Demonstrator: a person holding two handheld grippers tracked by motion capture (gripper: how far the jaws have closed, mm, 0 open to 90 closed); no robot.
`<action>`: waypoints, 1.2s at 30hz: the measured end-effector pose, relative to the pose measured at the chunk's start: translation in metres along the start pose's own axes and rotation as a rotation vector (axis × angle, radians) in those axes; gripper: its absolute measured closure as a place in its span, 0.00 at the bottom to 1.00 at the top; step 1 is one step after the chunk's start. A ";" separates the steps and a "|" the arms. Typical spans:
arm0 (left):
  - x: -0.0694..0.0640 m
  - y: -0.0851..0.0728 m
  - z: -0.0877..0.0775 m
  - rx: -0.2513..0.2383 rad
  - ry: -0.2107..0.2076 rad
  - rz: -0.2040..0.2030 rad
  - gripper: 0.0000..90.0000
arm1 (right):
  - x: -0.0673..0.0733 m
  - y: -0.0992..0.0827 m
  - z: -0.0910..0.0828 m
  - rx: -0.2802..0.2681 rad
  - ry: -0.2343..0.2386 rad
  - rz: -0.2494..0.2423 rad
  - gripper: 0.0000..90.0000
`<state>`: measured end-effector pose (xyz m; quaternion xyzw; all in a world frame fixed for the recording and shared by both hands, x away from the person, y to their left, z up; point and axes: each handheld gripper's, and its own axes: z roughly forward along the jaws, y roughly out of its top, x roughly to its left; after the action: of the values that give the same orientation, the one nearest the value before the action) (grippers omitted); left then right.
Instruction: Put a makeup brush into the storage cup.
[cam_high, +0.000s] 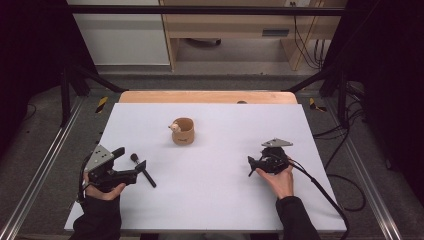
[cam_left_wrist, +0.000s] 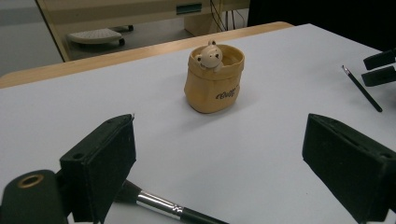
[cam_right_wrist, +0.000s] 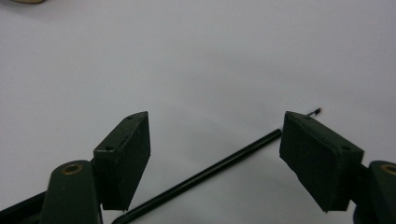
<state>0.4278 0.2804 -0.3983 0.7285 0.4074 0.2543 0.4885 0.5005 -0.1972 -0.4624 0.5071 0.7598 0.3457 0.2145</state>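
Observation:
A tan bag-shaped pot (cam_high: 182, 131) with a small bear figure at its rim stands upright mid-table, also ahead in the left gripper view (cam_left_wrist: 214, 79). My left gripper (cam_high: 131, 159) rests at the left, jaws wide open (cam_left_wrist: 219, 163). A black makeup brush (cam_high: 146, 174) with a silver ferrule (cam_left_wrist: 159, 206) lies on the mat, its head end between these jaws, untouched. At the right, my right gripper (cam_high: 252, 166) is held low over the mat, open (cam_right_wrist: 215, 149). A thin black stick (cam_right_wrist: 205, 175) lies between its pads, and neither pad presses on it. The same stick (cam_left_wrist: 362, 88) appears far right in the left gripper view.
A white mat (cam_high: 215, 200) covers the table, with a wooden edge (cam_high: 207, 96) at the far side. Dark frame posts stand at both sides, and cables (cam_high: 320, 187) trail off the right edge. Open mat lies between the two grippers.

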 end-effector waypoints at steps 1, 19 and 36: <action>0.000 0.000 0.000 0.000 0.000 0.000 0.10 | -0.003 -0.002 0.001 0.002 -0.005 0.000 0.29; -0.001 -0.001 0.003 0.019 0.004 0.009 0.10 | -0.009 -0.008 0.012 0.073 -0.007 0.018 0.53; -0.002 -0.001 0.003 0.020 0.003 0.012 0.11 | -0.007 -0.009 0.009 0.091 -0.020 -0.016 0.75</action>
<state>0.4291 0.2774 -0.4004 0.7356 0.4061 0.2542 0.4790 0.5040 -0.2035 -0.4751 0.5138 0.7765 0.3041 0.2017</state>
